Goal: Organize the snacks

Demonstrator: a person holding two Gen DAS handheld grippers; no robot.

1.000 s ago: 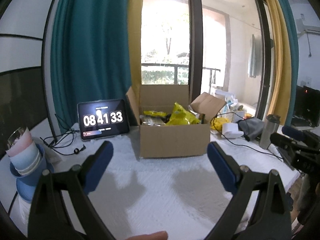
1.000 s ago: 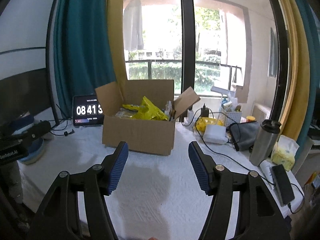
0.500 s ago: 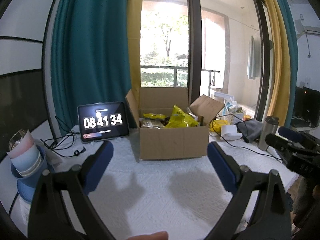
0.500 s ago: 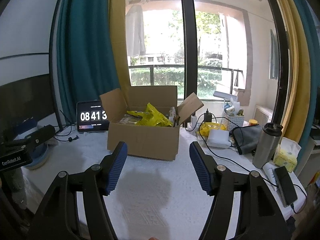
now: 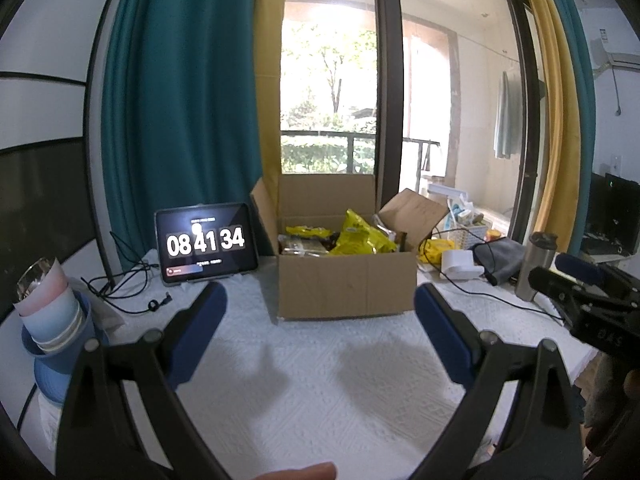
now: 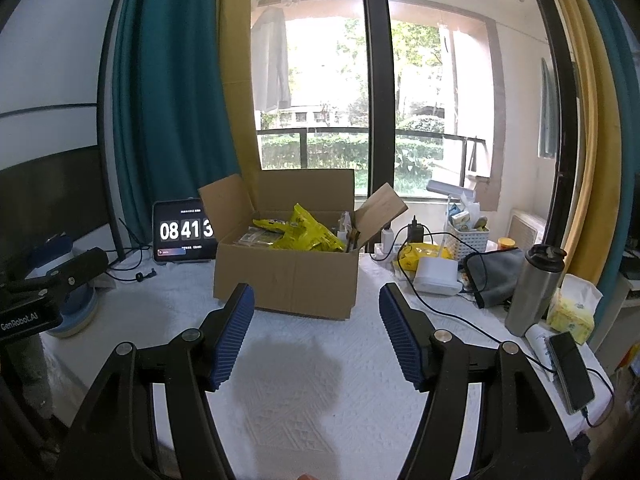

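A cardboard box (image 5: pixel 346 280) with its flaps standing open is sitting toward the far edge of the table (image 5: pixel 312 396), which a white textured cloth is covering, and yellow snack bags (image 5: pixel 360 236) are lying inside the box. The left gripper (image 5: pixel 318 330) and the right gripper (image 6: pixel 316 334) are both hovering over the near part of the table with their jaws spread apart and nothing between the blue pads. A tablet (image 5: pixel 206 242) showing a clock is standing just left of the box, and a steel flask (image 6: pixel 534 290) is standing near the right edge.
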